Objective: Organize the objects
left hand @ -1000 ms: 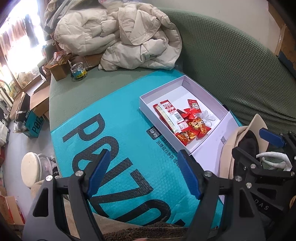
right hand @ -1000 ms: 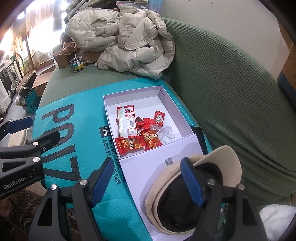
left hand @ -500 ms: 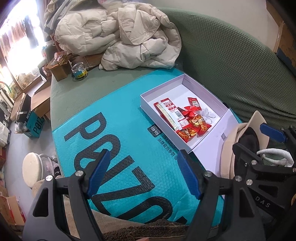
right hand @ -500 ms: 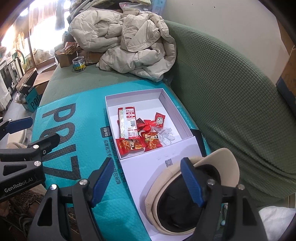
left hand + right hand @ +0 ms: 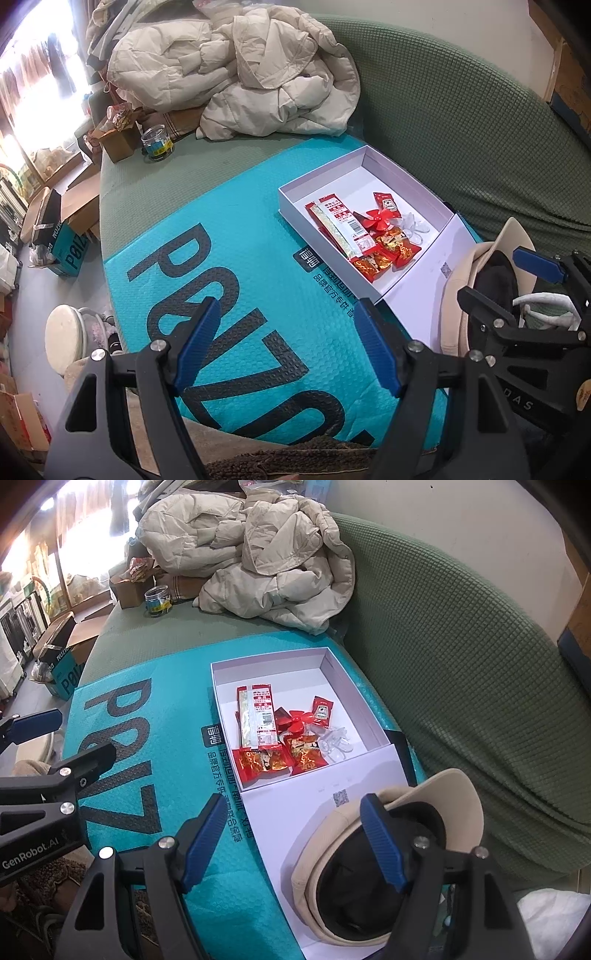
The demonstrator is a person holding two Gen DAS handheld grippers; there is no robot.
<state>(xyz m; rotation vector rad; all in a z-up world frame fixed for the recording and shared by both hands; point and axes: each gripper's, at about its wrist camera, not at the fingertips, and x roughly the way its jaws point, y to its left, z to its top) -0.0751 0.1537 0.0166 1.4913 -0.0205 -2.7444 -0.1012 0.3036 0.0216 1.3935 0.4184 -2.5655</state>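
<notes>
A white open box (image 5: 221, 686) (image 5: 295, 210) lies on a teal bubble mailer (image 5: 229, 266) (image 5: 177, 716) on the green sofa. Inside are red snack packets (image 5: 258, 720) (image 5: 343, 225), a red bow (image 5: 295, 720) and a clear plastic piece (image 5: 338, 744). The box's lid flap (image 5: 295, 812) lies flat toward me, and a beige cap (image 5: 454, 797) (image 5: 461, 273) rests upside down on it. My left gripper (image 5: 288, 347) hovers open over the mailer, nothing between its fingers. My right gripper (image 5: 295, 842) hovers open above the flap and the cap's edge.
A cream puffy jacket (image 5: 258, 554) is heaped at the sofa's far end, with a glass jar (image 5: 157, 600) and a small cardboard box (image 5: 129, 590) beside it. The green backrest (image 5: 461, 664) rises on the right. Cartons (image 5: 66, 247) and a stool (image 5: 66, 339) stand on the floor left.
</notes>
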